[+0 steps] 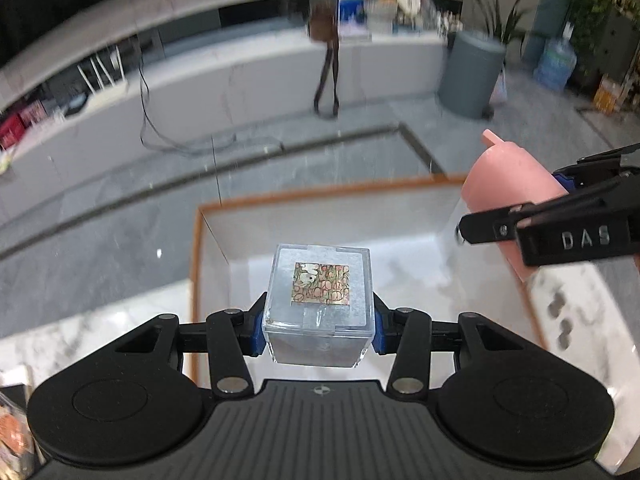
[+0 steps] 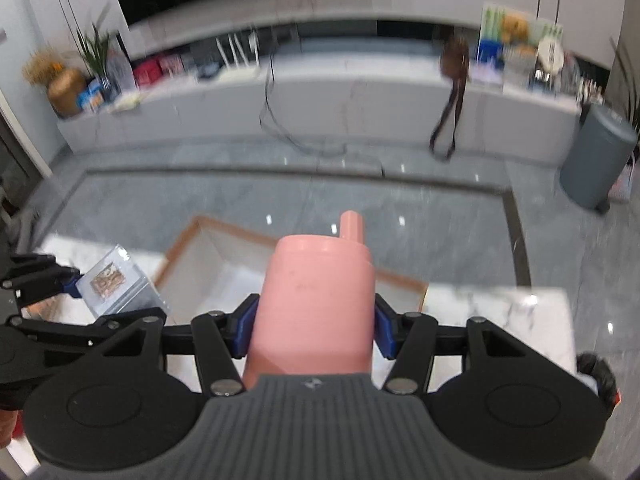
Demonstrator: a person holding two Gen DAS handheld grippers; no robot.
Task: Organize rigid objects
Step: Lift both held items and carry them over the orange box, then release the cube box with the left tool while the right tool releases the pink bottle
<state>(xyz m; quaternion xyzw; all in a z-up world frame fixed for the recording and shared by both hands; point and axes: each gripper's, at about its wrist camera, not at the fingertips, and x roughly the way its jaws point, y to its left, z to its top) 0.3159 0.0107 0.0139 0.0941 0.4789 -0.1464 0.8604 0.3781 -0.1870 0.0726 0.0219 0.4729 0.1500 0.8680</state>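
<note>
Holding one item each, both grippers hang above a white storage box with an orange-brown rim (image 1: 195, 264), which stands on a white marble-patterned tabletop (image 1: 72, 332).

Left gripper (image 1: 319, 326): jaws partly closed, blue pads pressed against opposite side walls of a clear plastic cube box (image 1: 320, 300). The cube sits squarely between the fingers, its lid facing the camera, with a small square patterned picture at the lid's middle. It is above the white box's interior, clear of the floor of the box.

Right gripper (image 2: 314, 330): jaws partly closed, blue pads clamped on either side of a pink bottle (image 2: 316, 300). The bottle lies along the fingers, its narrow spout pointing away from the camera, over the white box's far rim.

Relation: in the right wrist view the left gripper and its cube appear at the left edge; in the left wrist view the pink bottle appears at the right, apart from the cube.

Surroundings: grey tiled floor, grey round bin (image 2: 596, 164), both blurred.
</note>
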